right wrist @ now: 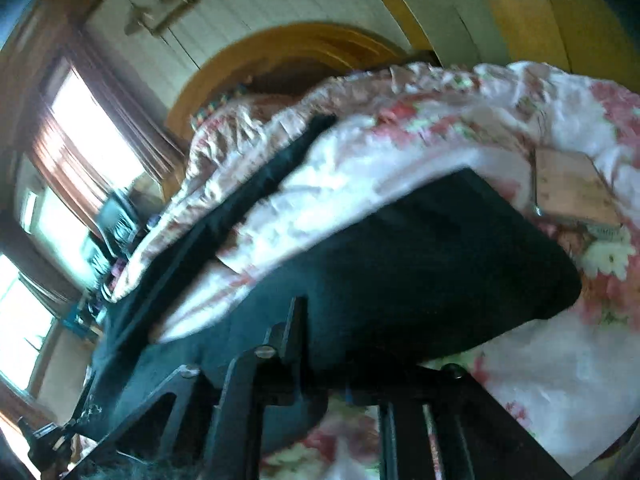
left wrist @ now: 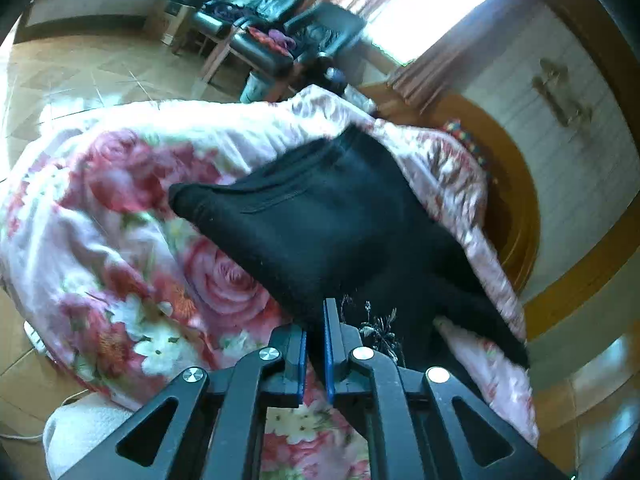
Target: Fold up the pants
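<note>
Black pants (left wrist: pixel 340 220), mid-fold: hem pinched in closed left hand-held gripper (left wrist: pixel 316 344); right hand-held gripper (right wrist: pixel 320 344), cloth-draped, grip indeterminable; laying flat ahead judged next.

Bare floral quilt (left wrist: pixel 120 216) lies open left of the pants (left wrist: pixel 328 216). To the right, the wooden headboard (left wrist: pixel 516 216) hems the bed in. A booklet (right wrist: pixel 572 192) lies beside the pants' far edge.

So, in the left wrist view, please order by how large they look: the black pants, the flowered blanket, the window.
1. flowered blanket
2. black pants
3. window

The window is far from the camera, so its true size is unsure.
</note>
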The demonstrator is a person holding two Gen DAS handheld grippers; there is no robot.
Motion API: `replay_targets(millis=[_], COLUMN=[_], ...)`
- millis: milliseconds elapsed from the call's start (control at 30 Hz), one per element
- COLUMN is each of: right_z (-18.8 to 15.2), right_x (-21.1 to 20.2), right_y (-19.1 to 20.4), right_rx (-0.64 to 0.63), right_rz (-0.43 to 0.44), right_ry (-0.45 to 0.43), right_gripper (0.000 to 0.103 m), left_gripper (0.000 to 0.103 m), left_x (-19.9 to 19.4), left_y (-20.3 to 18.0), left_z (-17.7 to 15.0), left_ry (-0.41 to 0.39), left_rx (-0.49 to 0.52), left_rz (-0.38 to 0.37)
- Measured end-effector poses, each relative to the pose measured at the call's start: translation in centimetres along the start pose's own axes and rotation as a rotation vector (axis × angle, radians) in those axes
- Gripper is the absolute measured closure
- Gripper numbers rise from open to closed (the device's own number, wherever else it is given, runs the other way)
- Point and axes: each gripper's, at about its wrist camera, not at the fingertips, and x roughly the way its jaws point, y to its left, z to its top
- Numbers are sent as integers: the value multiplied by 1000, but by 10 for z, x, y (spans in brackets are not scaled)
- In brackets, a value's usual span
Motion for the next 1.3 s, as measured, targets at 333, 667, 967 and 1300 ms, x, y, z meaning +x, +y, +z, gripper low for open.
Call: replay_targets(millis=[333,667,967,1300], right_z=[-1,3,6,19], right_x=[8,-9,-90,6], right_y=[-25,-24,-6,68], right_rx=[102,68,33,-207], right_rz=[-73,-300,-550,-152], right_ry=[2,-49,-459,-103], right_gripper=[74,71,34,27], left_gripper=[84,96,89,66], left_x=[44,-6,-51,56], left_y=[27,-1,15,-114], left_z=[5,1,0,-19], left_ry=[34,-185,-388,-117], left_rx=[-132,35,-130,335], left_rz=[61,130,413,145])
